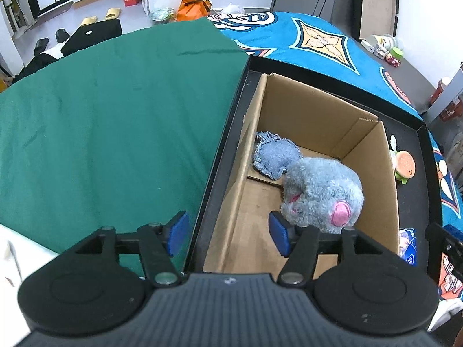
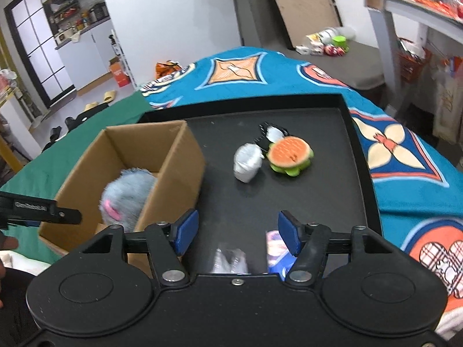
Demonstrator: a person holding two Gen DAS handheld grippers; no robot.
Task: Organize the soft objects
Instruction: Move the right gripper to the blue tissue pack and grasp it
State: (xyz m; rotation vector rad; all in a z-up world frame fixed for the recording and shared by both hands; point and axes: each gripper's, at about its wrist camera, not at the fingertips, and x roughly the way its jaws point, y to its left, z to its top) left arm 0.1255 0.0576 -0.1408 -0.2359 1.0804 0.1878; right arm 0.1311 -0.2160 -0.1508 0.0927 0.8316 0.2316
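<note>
A cardboard box (image 1: 332, 110) stands in a black tray (image 1: 225, 150). Inside lie a grey plush toy with pink patches (image 1: 324, 193) and a denim pouch (image 1: 275, 156). My left gripper (image 1: 228, 235) is open and empty above the box's near left corner. In the right wrist view the box (image 2: 173, 156) holds the grey plush (image 2: 127, 193). A burger plush (image 2: 290, 154), a silver-white soft object (image 2: 247, 162) and a black-and-white item (image 2: 270, 133) lie on the tray (image 2: 358, 156). My right gripper (image 2: 238, 232) is open and empty over the tray's near part.
A green cloth (image 1: 115, 115) covers the surface left of the tray; a blue patterned blanket (image 2: 405, 159) lies behind and right. A blue packet (image 2: 275, 248) and a clear wrapper (image 2: 231, 260) lie at the tray's near edge. Small items (image 2: 327, 43) sit on a far grey table.
</note>
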